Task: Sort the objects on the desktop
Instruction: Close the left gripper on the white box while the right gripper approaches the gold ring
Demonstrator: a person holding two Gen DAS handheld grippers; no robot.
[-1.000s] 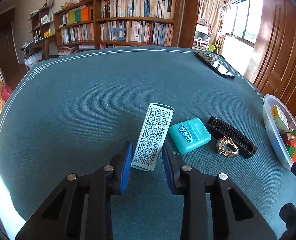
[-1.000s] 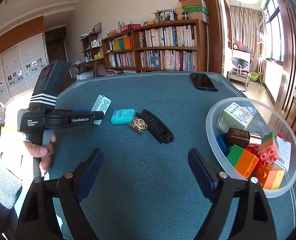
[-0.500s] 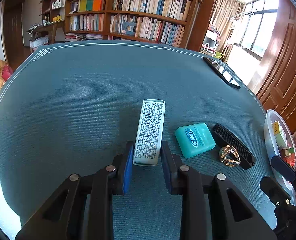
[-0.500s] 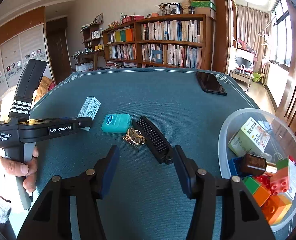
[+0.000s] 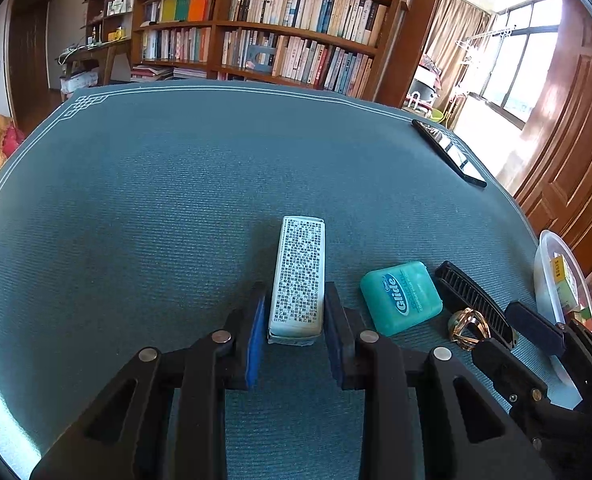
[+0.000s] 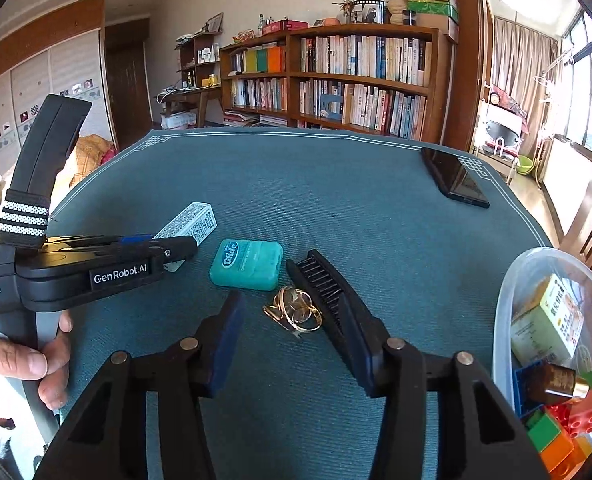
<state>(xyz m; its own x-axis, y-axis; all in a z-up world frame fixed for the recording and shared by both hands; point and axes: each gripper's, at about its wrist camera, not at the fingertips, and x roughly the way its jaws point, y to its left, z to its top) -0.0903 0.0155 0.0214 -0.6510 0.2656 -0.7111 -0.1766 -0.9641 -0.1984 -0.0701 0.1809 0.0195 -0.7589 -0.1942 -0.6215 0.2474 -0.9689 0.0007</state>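
A white box covered in small print [image 5: 298, 276] lies on the teal table cloth, and my left gripper [image 5: 295, 316] is shut on its near end. To its right sit a teal Glide floss case [image 5: 401, 298], a gold ring-shaped clip [image 6: 294, 312] and a black comb [image 6: 320, 276]. My right gripper [image 6: 288, 312] straddles the gold clip with its jaws closing. The pads stand apart from the clip, and the right finger [image 6: 356, 344] overlaps the comb's near end. In the right wrist view the left gripper [image 6: 192, 246] holds the white box [image 6: 192, 224].
A clear plastic bowl [image 6: 508, 320] at the right edge holds toy bricks, a small carton and a brown bottle. A black phone [image 6: 454, 178] lies at the far right corner. A person's hand [image 6: 20, 356] grips the left handle. A bookshelf stands beyond the table.
My right gripper has moved left and forward from beside the bowl to the gold clip, its jaws narrowing. My left gripper has closed on the white box, which now lies straight between the pads.
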